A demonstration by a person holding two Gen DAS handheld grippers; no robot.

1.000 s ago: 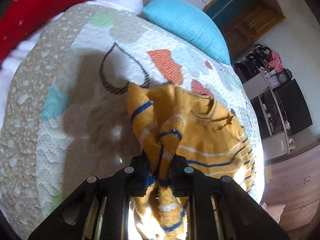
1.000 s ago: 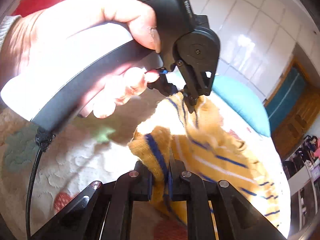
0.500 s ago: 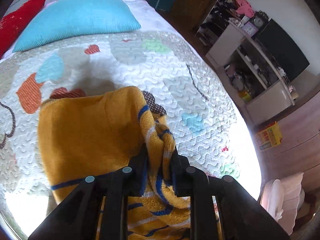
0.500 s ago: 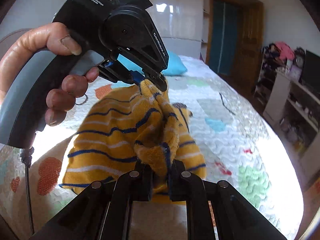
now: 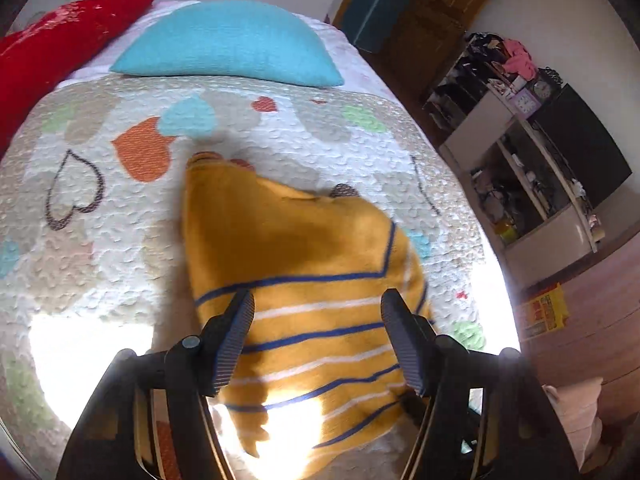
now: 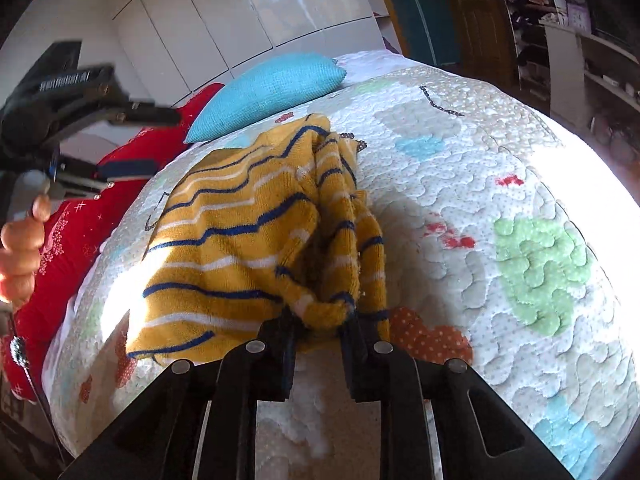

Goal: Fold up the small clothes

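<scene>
A small mustard-yellow sweater (image 5: pixel 304 264) with blue and white stripes lies on the quilted bedspread (image 5: pixel 100 208). My left gripper (image 5: pixel 318 312) is open, its jaws spread wide just above the sweater's striped part, holding nothing. My right gripper (image 6: pixel 320 320) is shut on a bunched edge of the sweater (image 6: pixel 248 216) near the bed's front. In the right wrist view the left gripper (image 6: pixel 120 116) hovers at the far left, held by a hand.
A turquoise pillow (image 5: pixel 228 44) and a red pillow (image 5: pixel 60 44) lie at the head of the bed. White shelves (image 5: pixel 532 184) with clutter stand to the right, past the bed's edge. A wooden door (image 5: pixel 424 8) is behind.
My left gripper has let go of the sweater and opened wide. The sweater has dropped flat on the bed. My right gripper still grips its edge, now lower.
</scene>
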